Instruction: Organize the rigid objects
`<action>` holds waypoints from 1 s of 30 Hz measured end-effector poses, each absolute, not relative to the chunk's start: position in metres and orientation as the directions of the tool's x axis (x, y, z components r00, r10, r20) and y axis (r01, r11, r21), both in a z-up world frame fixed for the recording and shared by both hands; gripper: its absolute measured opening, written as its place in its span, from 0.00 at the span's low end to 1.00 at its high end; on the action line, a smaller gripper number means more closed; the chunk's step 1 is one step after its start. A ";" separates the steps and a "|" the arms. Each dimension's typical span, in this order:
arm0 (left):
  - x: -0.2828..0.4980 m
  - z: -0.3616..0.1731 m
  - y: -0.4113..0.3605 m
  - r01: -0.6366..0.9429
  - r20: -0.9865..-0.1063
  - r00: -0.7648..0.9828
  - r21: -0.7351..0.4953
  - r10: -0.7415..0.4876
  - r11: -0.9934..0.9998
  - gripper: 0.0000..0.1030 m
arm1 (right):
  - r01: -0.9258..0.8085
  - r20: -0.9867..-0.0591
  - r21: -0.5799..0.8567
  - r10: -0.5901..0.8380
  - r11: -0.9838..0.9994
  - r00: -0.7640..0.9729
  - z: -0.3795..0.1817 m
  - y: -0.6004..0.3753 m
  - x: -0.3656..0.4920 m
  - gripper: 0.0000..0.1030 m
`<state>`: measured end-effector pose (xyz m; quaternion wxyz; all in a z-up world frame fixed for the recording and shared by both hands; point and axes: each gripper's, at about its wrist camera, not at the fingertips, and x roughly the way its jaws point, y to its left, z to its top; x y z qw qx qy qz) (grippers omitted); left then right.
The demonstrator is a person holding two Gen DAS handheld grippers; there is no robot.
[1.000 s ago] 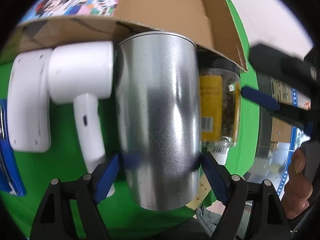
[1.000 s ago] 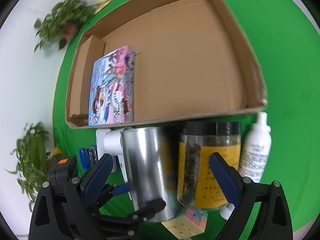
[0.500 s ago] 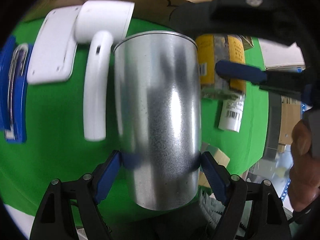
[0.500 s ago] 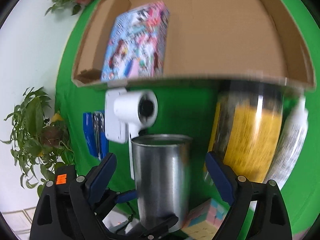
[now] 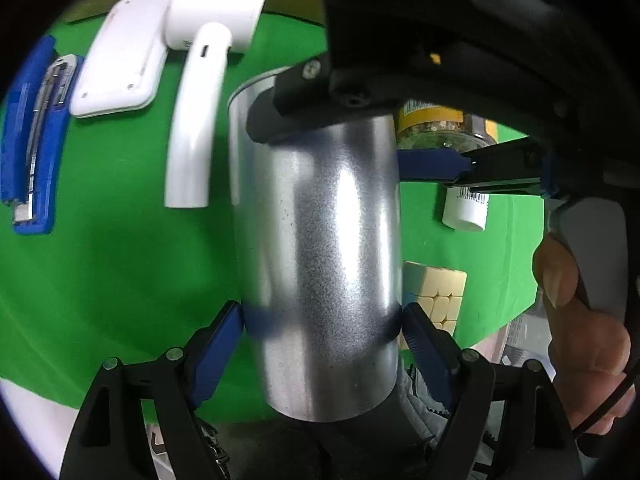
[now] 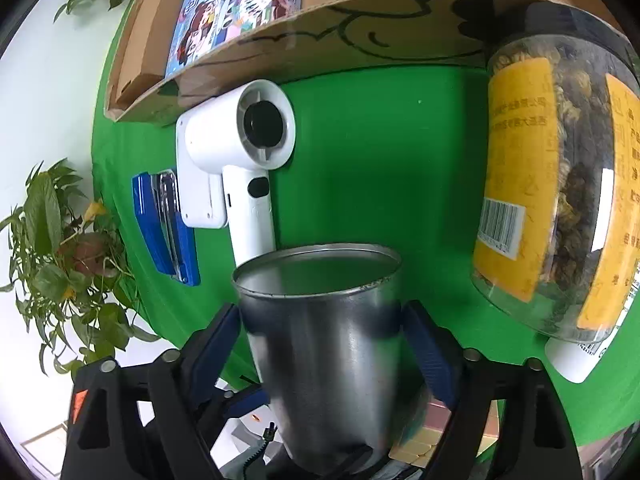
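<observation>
My left gripper is shut on a plain metal cup, holding it low on its body above the green table. In the right wrist view the cup's open rim faces up between the jaws of my right gripper. Those jaws are closing and the blue pads touch the cup's sides just under the rim. The left wrist view shows one blue right finger against the cup's right side and the black one crossing its top.
A white hair dryer and a blue stapler lie left of the cup. A yellow-labelled jar, a white bottle and a puzzle cube are at the right. Behind stands an open cardboard box holding a colourful carton.
My right gripper has come down over the cup and its jaws have narrowed onto the cup's sides. The left gripper has drawn the cup back from the box.
</observation>
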<state>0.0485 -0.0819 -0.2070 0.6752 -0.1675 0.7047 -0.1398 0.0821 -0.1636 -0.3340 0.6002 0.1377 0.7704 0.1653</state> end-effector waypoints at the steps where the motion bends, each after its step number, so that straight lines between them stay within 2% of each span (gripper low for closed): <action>1: 0.050 -0.203 -0.082 -0.047 -0.907 -0.022 -0.420 -0.422 0.906 0.78 | 0.006 -0.877 0.426 0.414 0.905 -0.242 -0.332 -0.163 0.082 0.78; 7: 0.059 -0.171 -0.093 -0.001 -0.931 0.047 -0.363 -0.363 0.932 0.78 | -0.031 -0.870 0.472 0.459 0.881 -0.181 -0.298 -0.164 0.085 0.77; 15: 0.086 -0.098 -0.116 0.118 -0.944 0.182 -0.256 -0.275 0.959 0.78 | -0.059 -0.835 0.549 0.550 0.834 -0.001 -0.205 -0.199 0.099 0.77; 21: 0.109 -0.041 -0.129 0.214 -0.926 0.297 -0.174 -0.234 0.961 0.78 | -0.050 -0.786 0.602 0.603 0.797 0.135 -0.134 -0.233 0.121 0.77; 30: 0.135 0.001 -0.137 0.262 -0.902 0.379 -0.111 -0.208 0.959 0.78 | -0.072 -0.729 0.630 0.621 0.773 0.289 -0.059 -0.257 0.164 0.77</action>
